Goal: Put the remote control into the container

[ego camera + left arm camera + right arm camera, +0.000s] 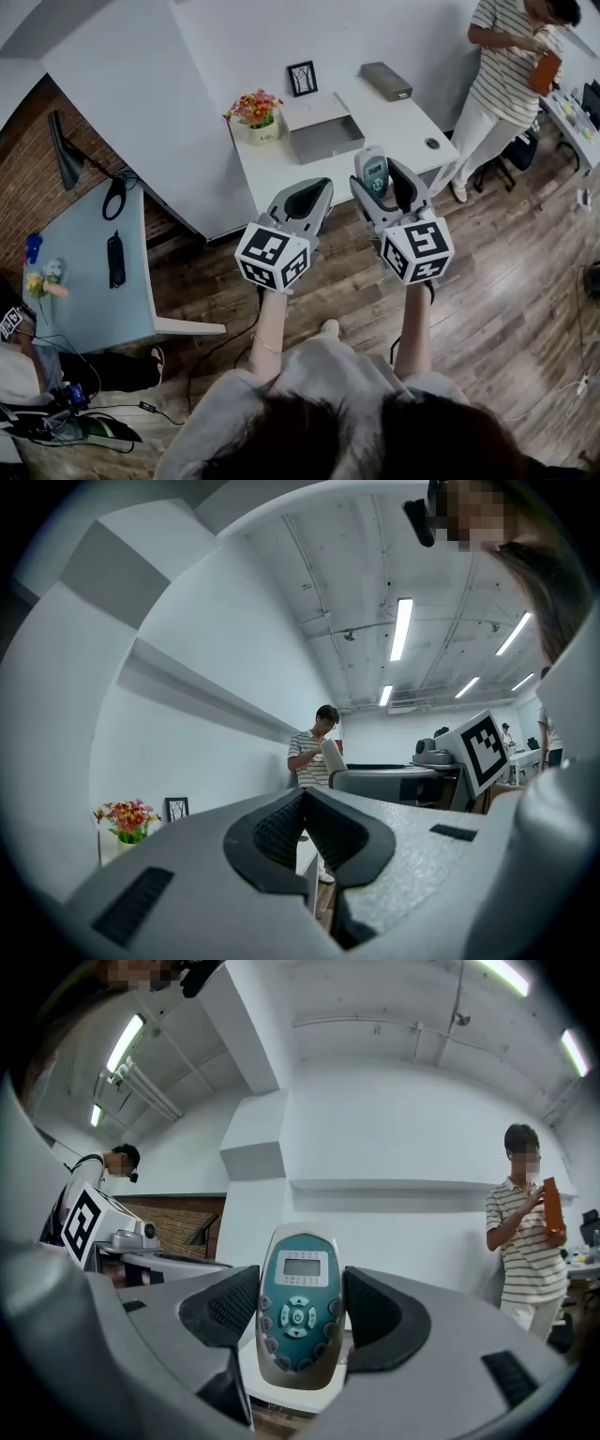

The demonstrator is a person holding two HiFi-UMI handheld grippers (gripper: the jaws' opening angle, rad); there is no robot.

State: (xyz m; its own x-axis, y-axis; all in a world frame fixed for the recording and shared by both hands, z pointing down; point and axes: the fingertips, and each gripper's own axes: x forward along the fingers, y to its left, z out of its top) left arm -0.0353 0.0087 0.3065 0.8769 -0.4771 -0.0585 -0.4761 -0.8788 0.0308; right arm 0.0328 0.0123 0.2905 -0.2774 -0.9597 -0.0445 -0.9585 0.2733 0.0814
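white counter (403, 127) carries open grey container (323, 141). right tongs (300, 1321) at counter front edge, clamped on remote control (298, 1283); remote upright, near container, not inside. left tongs (302, 803) closed, nothing between.

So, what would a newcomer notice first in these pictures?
First, the teal remote control clamped in the right hand-held gripper, at the head view's centre. Then the open grey container on the white table beyond it, and a person in a striped shirt at upper right.
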